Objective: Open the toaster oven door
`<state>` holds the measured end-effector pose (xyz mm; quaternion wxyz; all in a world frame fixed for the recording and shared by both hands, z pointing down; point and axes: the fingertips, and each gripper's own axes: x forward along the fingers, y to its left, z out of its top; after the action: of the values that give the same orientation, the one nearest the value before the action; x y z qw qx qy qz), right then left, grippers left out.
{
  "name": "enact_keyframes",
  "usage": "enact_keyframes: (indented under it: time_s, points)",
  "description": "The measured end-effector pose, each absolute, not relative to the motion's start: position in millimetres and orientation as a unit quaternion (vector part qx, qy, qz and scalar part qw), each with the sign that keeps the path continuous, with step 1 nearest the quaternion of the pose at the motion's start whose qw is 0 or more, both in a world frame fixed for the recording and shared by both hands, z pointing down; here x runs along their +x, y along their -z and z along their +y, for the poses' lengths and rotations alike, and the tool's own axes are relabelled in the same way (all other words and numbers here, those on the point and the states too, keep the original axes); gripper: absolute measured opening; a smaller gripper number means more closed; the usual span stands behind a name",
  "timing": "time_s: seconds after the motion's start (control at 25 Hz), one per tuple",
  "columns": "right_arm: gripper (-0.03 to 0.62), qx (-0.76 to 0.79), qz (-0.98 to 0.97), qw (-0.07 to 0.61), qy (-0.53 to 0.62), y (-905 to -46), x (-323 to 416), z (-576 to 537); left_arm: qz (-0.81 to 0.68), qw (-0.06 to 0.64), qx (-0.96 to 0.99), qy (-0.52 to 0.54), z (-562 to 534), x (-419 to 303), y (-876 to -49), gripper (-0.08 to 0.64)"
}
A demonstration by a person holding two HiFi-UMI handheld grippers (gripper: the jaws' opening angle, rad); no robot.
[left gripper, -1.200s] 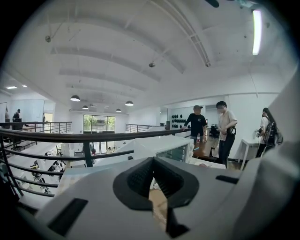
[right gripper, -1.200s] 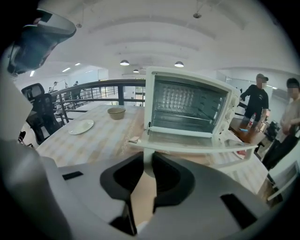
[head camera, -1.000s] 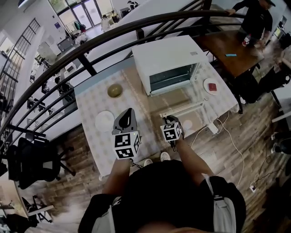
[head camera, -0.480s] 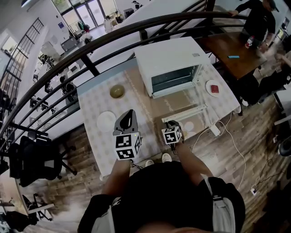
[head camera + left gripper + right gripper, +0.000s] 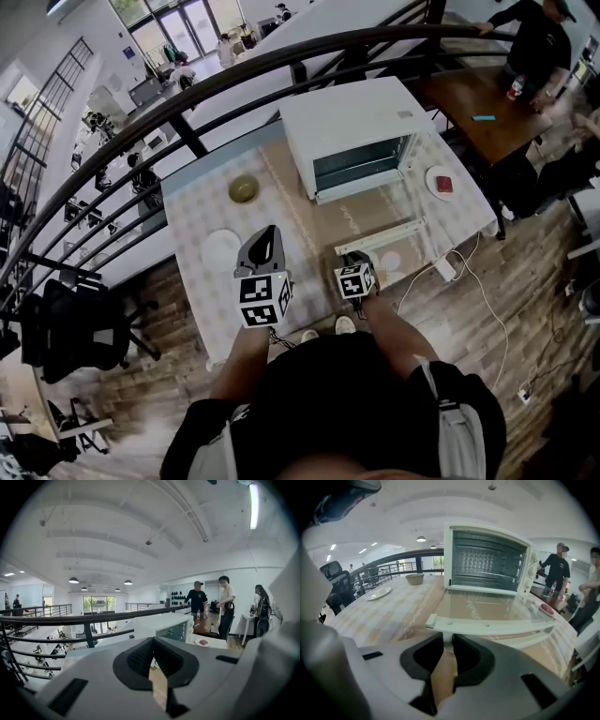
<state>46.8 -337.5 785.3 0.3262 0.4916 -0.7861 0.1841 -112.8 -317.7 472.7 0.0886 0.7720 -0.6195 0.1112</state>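
Toaster oven door (image 5: pixel 487 609) lies flat, right gripper (image 5: pixel 444 641) on its handle (image 5: pixel 497 629).
In my head view the toaster oven (image 5: pixel 352 131) sits upper centre on the table (image 5: pixel 187 225), and the glass door in front of it is so clear I mostly see only its white handle bar. The marker cube hides the right jaws there. The right gripper view shows them narrow, closed on a white stub of the handle, having just eased a touch wider. At frame right the bar's far end blurs into the door frame. The left gripper (image 5: pixel 151 641) hangs at lower centre of the head view with its jaw tips together and nothing between them. In its own view its body cuts off the oven's lower half.
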Motion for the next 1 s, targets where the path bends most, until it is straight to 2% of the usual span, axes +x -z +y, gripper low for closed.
enact_keyframes:
  time_s: [0.68, 0.8, 1.0]
  points:
    - [0.089, 0.469, -0.798, 0.323, -0.197, -790, 46, -336, -0.611, 0.083, 0.780, -0.106, -314, -104, -468, 0.012]
    - [0.127, 0.460, -0.803, 0.327, -0.190, -786, 50, -332, -0.612, 0.082, 0.780, -0.102, -313, -105, -466, 0.012]
    - [0.135, 0.493, -0.806, 0.271, -0.185, -761, 64, -327, -0.608, 0.085, 0.783, -0.100, -313, -102, -468, 0.012]
